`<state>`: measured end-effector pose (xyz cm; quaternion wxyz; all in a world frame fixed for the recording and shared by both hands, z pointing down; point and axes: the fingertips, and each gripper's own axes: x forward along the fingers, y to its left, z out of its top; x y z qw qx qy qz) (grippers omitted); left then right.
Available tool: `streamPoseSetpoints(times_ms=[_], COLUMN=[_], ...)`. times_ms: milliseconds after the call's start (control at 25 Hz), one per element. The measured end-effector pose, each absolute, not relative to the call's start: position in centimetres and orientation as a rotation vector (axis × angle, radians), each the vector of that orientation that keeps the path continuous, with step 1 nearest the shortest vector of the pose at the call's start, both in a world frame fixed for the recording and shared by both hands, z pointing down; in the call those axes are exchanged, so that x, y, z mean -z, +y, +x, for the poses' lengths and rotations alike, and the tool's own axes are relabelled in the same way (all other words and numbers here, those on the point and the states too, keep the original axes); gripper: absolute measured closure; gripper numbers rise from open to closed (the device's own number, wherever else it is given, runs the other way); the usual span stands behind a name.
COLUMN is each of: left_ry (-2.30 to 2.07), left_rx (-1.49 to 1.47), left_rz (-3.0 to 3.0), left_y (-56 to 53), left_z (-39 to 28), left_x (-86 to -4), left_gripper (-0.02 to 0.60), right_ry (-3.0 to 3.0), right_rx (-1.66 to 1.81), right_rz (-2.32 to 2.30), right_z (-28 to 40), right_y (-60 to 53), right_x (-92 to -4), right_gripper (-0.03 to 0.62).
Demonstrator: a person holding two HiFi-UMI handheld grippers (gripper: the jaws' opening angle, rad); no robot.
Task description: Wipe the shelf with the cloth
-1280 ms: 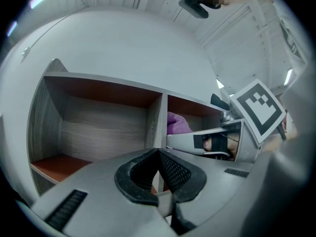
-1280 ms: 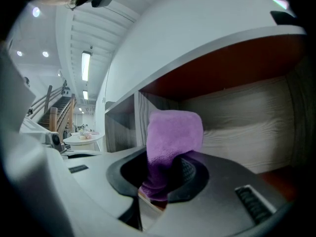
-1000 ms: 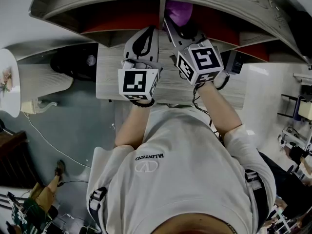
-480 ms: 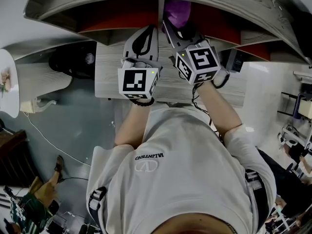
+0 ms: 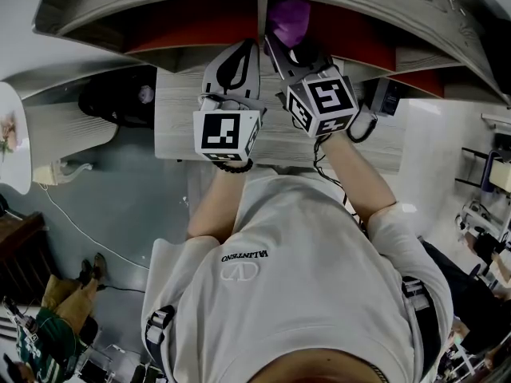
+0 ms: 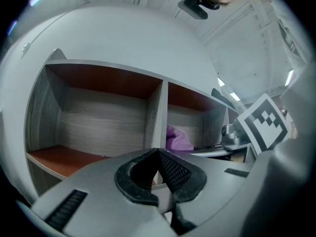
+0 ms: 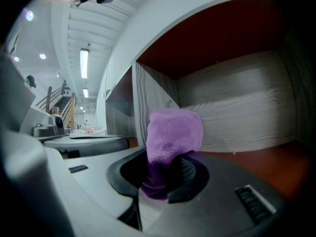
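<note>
A grey wooden shelf (image 5: 200,58) with red-brown boards has two open compartments split by an upright divider (image 6: 156,117). My right gripper (image 7: 165,179) is shut on a purple cloth (image 7: 174,132), held just inside the right compartment beside the divider. The cloth (image 5: 287,18) shows above that gripper in the head view and past the divider as the cloth (image 6: 177,138) in the left gripper view. My left gripper (image 6: 159,168) is shut with nothing in it, in front of the divider, just left of the right gripper (image 5: 279,42).
A grey desk top (image 5: 180,130) lies under both grippers. A dark round object (image 5: 120,98) sits at its left. The left compartment's red-brown floor (image 6: 64,157) holds nothing. White furniture (image 5: 64,130) stands at the left, with floor below.
The right gripper with the cloth has shifted slightly upward, deeper toward the shelf. The left gripper has stayed put.
</note>
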<state>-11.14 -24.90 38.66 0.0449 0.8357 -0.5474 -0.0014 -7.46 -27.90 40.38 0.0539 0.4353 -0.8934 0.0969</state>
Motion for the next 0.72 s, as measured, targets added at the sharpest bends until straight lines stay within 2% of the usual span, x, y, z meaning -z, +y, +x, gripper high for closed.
streamPoseSetpoints(times_ms=[720], left_ry=[-1.663], left_rx=[-0.017], left_rz=[2.538], left_y=[-24.6], left_z=[-11.1], left_x=[-39.7], left_gripper=[0.580], right_ry=[-2.698], right_rx=[-0.320], right_rz=[1.320], right_z=[-7.5], right_y=[-27.6], right_x=[-42.2], right_gripper=[0.511])
